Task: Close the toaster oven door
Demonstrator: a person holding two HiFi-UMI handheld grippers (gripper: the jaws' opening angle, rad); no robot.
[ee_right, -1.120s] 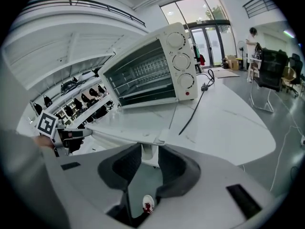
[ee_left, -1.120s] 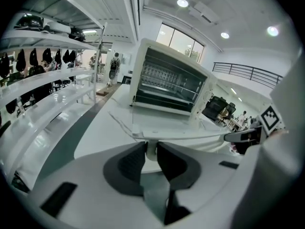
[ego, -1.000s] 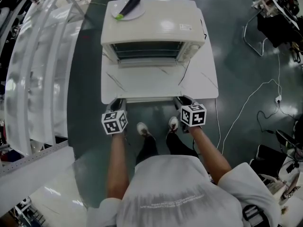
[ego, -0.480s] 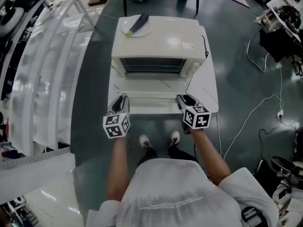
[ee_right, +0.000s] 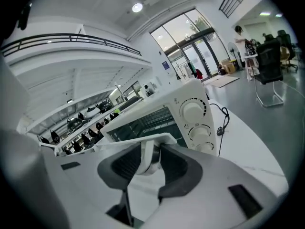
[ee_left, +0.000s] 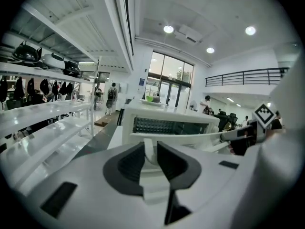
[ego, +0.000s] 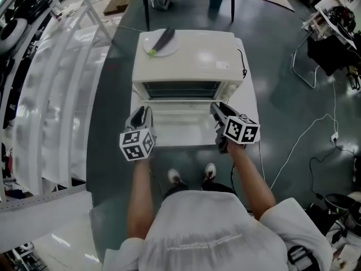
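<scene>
Both grippers are pinching the door handle: my left gripper at its left end, my right gripper at its right, jaws just easing wider. Only the right gripper view is showing the dials; the head view is showing the door partly raised before the toaster oven, its label unreadable.

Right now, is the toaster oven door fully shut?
No, the toaster oven door stands only part-way up, and the head view shows the open cavity above it.
</scene>
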